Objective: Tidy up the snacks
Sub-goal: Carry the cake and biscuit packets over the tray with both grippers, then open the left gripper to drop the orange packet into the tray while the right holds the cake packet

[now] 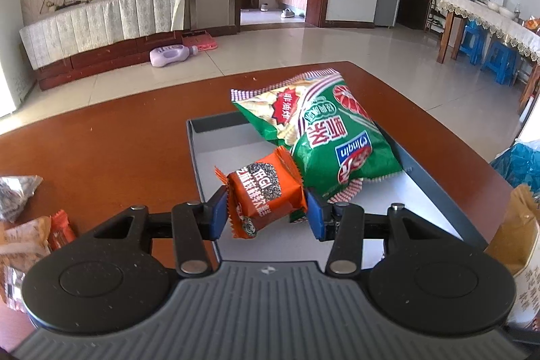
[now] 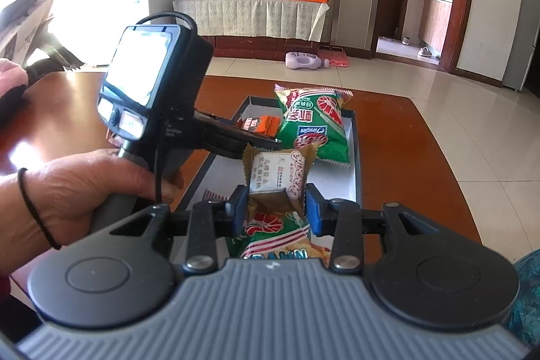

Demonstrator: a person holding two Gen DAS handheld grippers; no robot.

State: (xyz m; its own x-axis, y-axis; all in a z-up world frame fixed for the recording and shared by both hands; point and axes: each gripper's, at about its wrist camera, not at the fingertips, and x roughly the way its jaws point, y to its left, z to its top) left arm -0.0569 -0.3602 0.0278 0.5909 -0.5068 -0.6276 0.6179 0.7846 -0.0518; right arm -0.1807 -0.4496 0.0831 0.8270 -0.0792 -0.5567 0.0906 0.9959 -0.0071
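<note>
My left gripper is shut on an orange snack packet and holds it over the near end of the grey tray. A green chip bag lies in the tray's far right part. In the right wrist view my right gripper is shut on a brown and white snack packet above the tray. A second green chip bag lies under it at the tray's near end. The first green bag and the orange packet show beyond.
The tray sits on a red-brown wooden table. Several loose snack packets lie at the table's left edge. A brown paper bag and a blue plastic bag stand at the right. The left hand and gripper body fill the left of the right wrist view.
</note>
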